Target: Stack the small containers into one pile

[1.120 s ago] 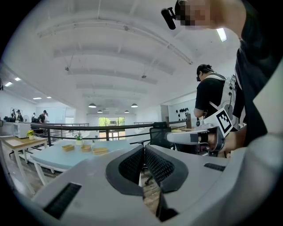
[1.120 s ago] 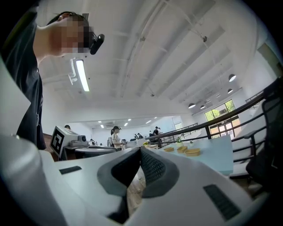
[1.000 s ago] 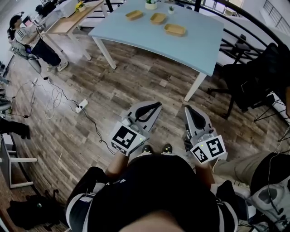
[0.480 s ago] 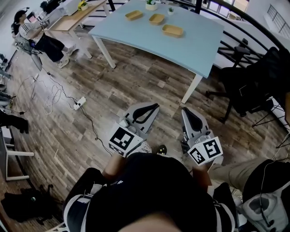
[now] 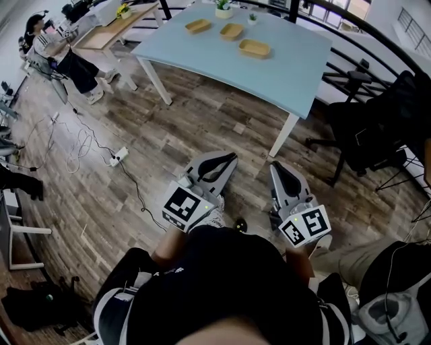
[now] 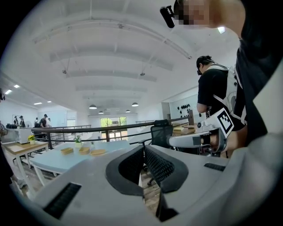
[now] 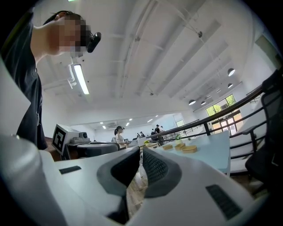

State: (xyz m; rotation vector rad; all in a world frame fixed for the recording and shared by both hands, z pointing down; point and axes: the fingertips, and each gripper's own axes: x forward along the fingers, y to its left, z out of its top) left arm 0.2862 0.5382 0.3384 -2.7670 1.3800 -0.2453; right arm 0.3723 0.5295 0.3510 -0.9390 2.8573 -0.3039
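Worn brown plank floor [image 5: 168,128], with a white power strip [image 5: 120,157] and looping cable at far left. Left gripper [image 5: 226,159] low before the body, pointing forward, textured grey jaws pressed together on nothing. Farther off, on the smooth pale-blue table [image 5: 296,67], three shallow tan containers [image 5: 231,30] (rounded, separate, unstacked, in a loose row). Right gripper [image 5: 279,167] alongside, likewise closed and empty.

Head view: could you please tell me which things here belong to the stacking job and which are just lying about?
Job:
- left container, middle container, right container, unstacked on the table
- left gripper and right gripper, both shut, empty

Lying about:
- plant pot
- power strip
- chair
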